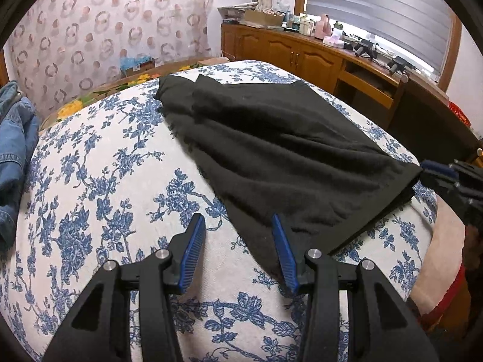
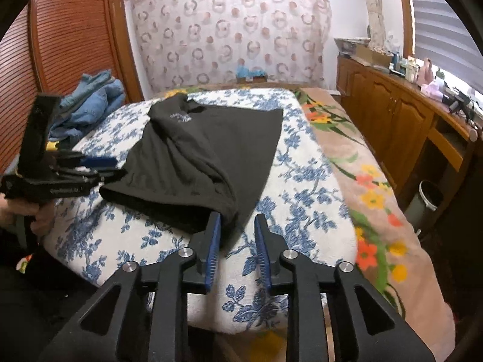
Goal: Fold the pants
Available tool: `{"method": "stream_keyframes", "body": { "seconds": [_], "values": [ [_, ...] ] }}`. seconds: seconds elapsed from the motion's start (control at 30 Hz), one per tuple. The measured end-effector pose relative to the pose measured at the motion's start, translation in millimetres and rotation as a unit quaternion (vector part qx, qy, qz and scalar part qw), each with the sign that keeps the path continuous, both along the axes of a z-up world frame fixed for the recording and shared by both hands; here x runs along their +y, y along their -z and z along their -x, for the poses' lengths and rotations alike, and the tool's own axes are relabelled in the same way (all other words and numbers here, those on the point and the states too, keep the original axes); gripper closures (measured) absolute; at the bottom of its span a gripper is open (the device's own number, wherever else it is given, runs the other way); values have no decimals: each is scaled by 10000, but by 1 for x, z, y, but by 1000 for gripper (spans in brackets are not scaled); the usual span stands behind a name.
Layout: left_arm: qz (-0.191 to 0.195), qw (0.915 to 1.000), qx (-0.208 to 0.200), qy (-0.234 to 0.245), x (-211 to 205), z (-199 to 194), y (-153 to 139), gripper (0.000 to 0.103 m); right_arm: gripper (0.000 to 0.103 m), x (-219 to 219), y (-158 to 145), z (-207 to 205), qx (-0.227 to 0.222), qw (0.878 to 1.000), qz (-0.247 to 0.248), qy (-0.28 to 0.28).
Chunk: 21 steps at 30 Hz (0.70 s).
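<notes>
Black pants (image 1: 277,150) lie spread on a white cushion with blue flowers (image 1: 99,181), waist toward me, legs reaching to the far end. My left gripper (image 1: 238,226) is open, its right finger at the near left corner of the pants. My right gripper (image 2: 237,226) is open, its blue pads (image 2: 215,241) on either side of the near right corner of the pants (image 2: 205,157). Each gripper shows at the edge of the other view: the right one (image 1: 446,178) and the left one (image 2: 90,166).
The cushion (image 2: 302,181) rests on a bed with a pink floral blanket (image 2: 377,199). A pile of denim clothes (image 1: 15,150) lies at the left. A wooden cabinet (image 1: 302,51) with clutter runs along the right wall. A bin (image 2: 428,196) stands by it.
</notes>
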<state>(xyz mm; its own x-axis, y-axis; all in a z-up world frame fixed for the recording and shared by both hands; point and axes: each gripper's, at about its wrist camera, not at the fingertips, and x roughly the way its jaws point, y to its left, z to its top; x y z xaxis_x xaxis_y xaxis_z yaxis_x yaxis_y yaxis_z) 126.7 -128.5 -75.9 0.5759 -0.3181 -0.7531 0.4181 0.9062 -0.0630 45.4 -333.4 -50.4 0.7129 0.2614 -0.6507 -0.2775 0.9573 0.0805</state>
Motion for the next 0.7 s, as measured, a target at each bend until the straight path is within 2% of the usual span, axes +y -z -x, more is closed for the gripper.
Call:
{"method": "stream_keyframes", "body": {
  "seconds": [0.17,0.3,0.7],
  "values": [
    [123,9998,-81,-94,7,2,-8,58,76,3,-17,-12,-206,9998,-2,34],
    [152,9995,-166,-222,16,-1,-15,58,66,15,-27,-26,-351,9993,-79,-52],
    [117,9977,-438,-507,43,-10,-33,58,63,85,-36,-82,-385,9956,-108,-848]
  ]
}}
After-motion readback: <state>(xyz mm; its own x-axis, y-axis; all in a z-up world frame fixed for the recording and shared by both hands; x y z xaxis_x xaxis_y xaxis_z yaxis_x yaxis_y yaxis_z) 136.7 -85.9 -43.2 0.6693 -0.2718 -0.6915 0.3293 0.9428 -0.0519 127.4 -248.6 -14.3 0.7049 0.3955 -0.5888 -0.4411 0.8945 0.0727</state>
